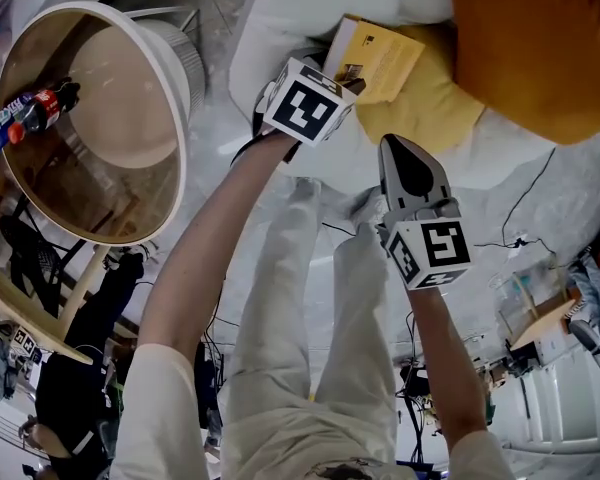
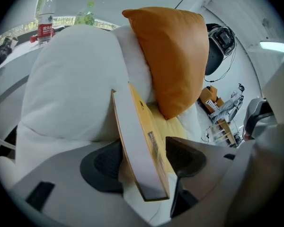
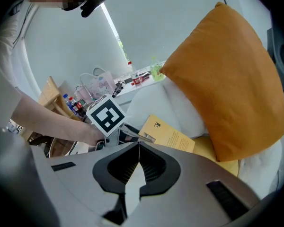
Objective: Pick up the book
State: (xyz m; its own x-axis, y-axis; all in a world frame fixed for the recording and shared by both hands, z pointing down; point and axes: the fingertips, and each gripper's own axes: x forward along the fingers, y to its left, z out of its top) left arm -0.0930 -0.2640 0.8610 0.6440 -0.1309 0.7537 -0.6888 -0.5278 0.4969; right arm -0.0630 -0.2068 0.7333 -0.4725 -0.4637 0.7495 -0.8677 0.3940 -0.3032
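Observation:
A thin yellow book (image 1: pixel 375 58) leans on a yellow cushion (image 1: pixel 435 103) against a white sofa cushion (image 2: pixel 71 79). In the left gripper view the book (image 2: pixel 137 145) stands edge-on between the jaws of my left gripper (image 2: pixel 144 162). Its white page side is close to the left pad, and a narrow gap shows between its cover and the right pad (image 2: pixel 184 157). The jaws stand wide and open. My right gripper (image 1: pixel 392 146) hovers lower right of the book, apart from it, shut with nothing in it. From its view I see the book (image 3: pixel 168 135) and the left gripper (image 3: pixel 132 132) at its near corner.
A big orange pillow (image 1: pixel 540 48) leans behind the book on the right. A round wooden table (image 1: pixel 175 88) with bottles (image 1: pixel 35 108) stands to the left. Cables (image 1: pixel 525 203) and clutter lie on the floor at the right. My legs are below the grippers.

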